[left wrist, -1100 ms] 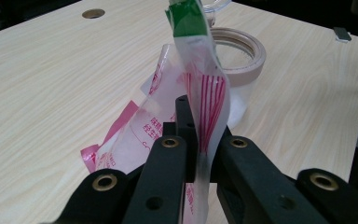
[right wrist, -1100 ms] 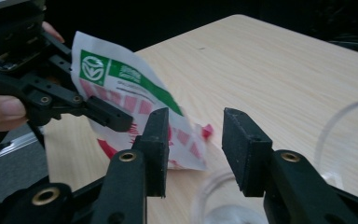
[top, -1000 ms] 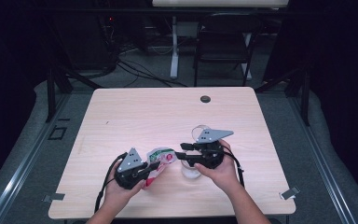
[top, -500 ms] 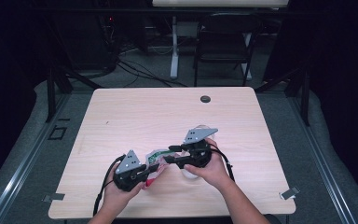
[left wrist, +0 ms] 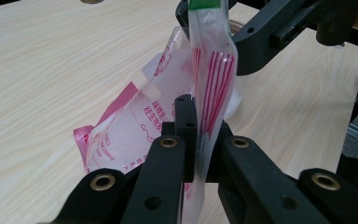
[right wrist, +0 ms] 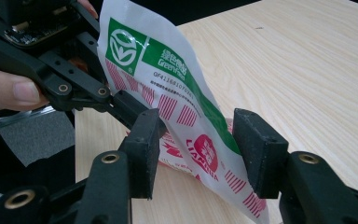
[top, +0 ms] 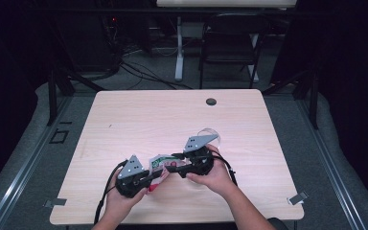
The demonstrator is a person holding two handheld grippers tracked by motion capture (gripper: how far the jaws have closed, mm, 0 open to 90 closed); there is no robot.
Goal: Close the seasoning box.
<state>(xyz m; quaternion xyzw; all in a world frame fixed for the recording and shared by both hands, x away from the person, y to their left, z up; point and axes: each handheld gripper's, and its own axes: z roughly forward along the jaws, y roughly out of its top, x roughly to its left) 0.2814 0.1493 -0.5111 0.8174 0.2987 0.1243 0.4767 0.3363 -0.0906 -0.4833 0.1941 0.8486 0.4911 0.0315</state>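
Observation:
A white plastic packet point(top: 159, 162) with red stripes and a green band stands just above the table near its front edge. My left gripper point(top: 154, 176) is shut on the packet's lower edge point(left wrist: 209, 93), its jaws point(left wrist: 198, 122) pinching the film. My right gripper point(top: 171, 164) reaches in from the right, and its jaws have just been opening. They point(right wrist: 198, 135) now straddle the packet point(right wrist: 168, 79), with the right pad clear of the film. The left gripper's black linkage point(right wrist: 70, 86) shows behind the packet, with a thumb beside it.
The light wooden table point(top: 143, 115) has a black round grommet point(top: 211, 101) near its far edge. A clear round object point(top: 212, 134) lies just behind the right hand. A dark chair point(top: 230, 43) and cables stand beyond the table.
My right gripper has moved left toward the left gripper and now has the packet between its jaws. The left gripper has stayed put, still gripping the packet.

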